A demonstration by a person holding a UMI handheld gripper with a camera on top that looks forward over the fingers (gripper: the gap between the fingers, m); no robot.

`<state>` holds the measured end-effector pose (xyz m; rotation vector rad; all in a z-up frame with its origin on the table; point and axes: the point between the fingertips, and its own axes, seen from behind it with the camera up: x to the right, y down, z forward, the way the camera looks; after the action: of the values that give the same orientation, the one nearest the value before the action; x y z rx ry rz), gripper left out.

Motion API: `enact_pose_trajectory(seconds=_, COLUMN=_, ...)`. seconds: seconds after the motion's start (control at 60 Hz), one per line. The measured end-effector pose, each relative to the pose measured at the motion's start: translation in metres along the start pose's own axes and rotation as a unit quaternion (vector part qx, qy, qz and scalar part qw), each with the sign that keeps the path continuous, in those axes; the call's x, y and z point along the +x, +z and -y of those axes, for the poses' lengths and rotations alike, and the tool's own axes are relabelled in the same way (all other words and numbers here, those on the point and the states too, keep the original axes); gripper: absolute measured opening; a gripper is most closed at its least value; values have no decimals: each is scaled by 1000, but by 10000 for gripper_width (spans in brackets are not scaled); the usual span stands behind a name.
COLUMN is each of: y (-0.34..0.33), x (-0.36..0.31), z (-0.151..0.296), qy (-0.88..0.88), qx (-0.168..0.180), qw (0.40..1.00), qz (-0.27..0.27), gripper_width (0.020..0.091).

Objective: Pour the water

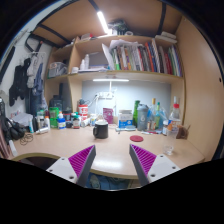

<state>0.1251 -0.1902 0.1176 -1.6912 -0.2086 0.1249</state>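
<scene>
Magenta pads (84, 160) face each other across a wide gap at the near edge of the desk (110, 152), and nothing sits between them: the gripper (112, 163) is spread open and holds nothing. It is raised and set back from the desk's front edge, which I take as an approach stance, looking over the whole row of things before a target is chosen.

Along the back edge of the pale desk the containers stand in a line against the wall. Near the middle is a black mug (100, 130), upright, its handle just visible; what is in it cannot be seen from here. To its right, toward the right corner, stand several clear plastic bottles (150, 118), one with a red cap (175, 117); their fill levels are too small to judge. A small red lid-like disc (136, 138) lies on the desk in front of them. Toward the left corner are more small bottles and jars (60, 120), crowded together.

Shelves with books (135, 55) hang above, lit by a strip lamp (110, 80).

For pouring water, a bottle is the likely source and the mug the likely receiver; both are well beyond the fingers.
</scene>
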Motion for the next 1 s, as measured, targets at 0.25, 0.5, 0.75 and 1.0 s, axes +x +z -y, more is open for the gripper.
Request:
enact_pose_trajectory(seconds=0.25, y=-12, x=24, z=-9, qy=-8, qx=-7, qw=1000, qz=-24, gripper_width=749)
enact_pose_trajectory(seconds=0.5, y=-15, x=54, z=-21, qy=7, qx=-15, qw=999, qz=-44, gripper_width=749)
enact_pose_trajectory(seconds=0.75, y=22, x=165, z=-25, qy=-19, qx=2, qw=995, qz=-95, gripper_width=749)
enact_pose_trajectory(seconds=1.0, y=114, x=267, z=-22, qy=0, qx=-9, qw=992, qz=-129, gripper_width=745)
